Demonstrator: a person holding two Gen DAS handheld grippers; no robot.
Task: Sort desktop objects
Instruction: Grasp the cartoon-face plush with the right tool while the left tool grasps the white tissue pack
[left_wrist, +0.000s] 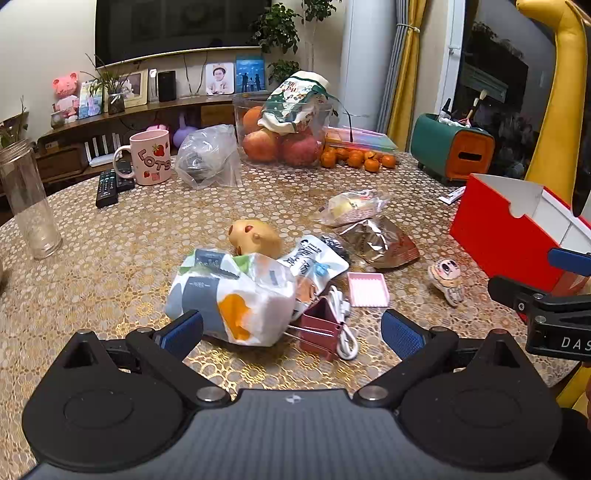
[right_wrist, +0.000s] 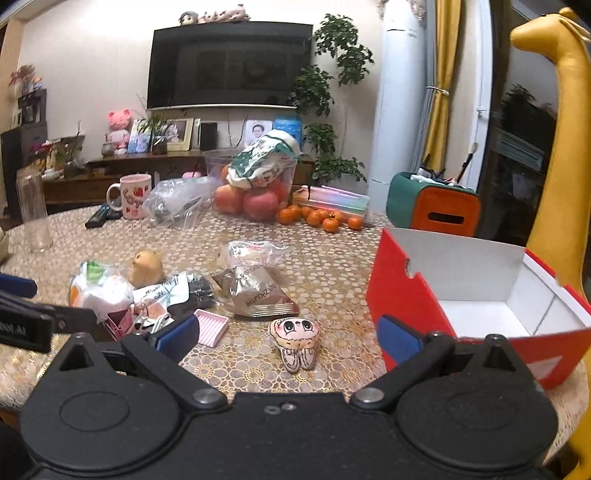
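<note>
I have both grippers hanging over the round table (left_wrist: 122, 240), tilted down at a heap of small clutter. My left gripper (left_wrist: 291, 330) has its jaws spread wide with nothing pinched — the white snack pack with the orange blotch (left_wrist: 236, 295) lies between the blue fingertips, close to the left one (left_wrist: 183, 328), and I cannot tell whether that pad touches it. At about 1 o'clock from that pack sits a maroon binder clip (left_wrist: 319, 330) with a white cable (left_wrist: 345, 328) coiled against it, and just past those a pink ridged tray (left_wrist: 368, 289). At 12 o'clock, behind the pack, a tan animal figurine (left_wrist: 255, 238) lies on its side; a foil packet (left_wrist: 380, 240) rests at 2 o'clock.

My right gripper (right_wrist: 288, 338) is equally wide open and empty. A small cartoon-face charm (right_wrist: 295, 338) lies on the cloth between its fingers, apart from both pads. At 3 o'clock stands the red box (right_wrist: 406, 295), open on top, its white inside bare — its near wall is just behind my right fingertip (right_wrist: 399, 341). Far off at 12 o'clock a clear bowl of fruit (right_wrist: 251, 192) stands beside loose tangerines (right_wrist: 321, 218), with a pink mug (right_wrist: 135, 201) at 10 o'clock.
</note>
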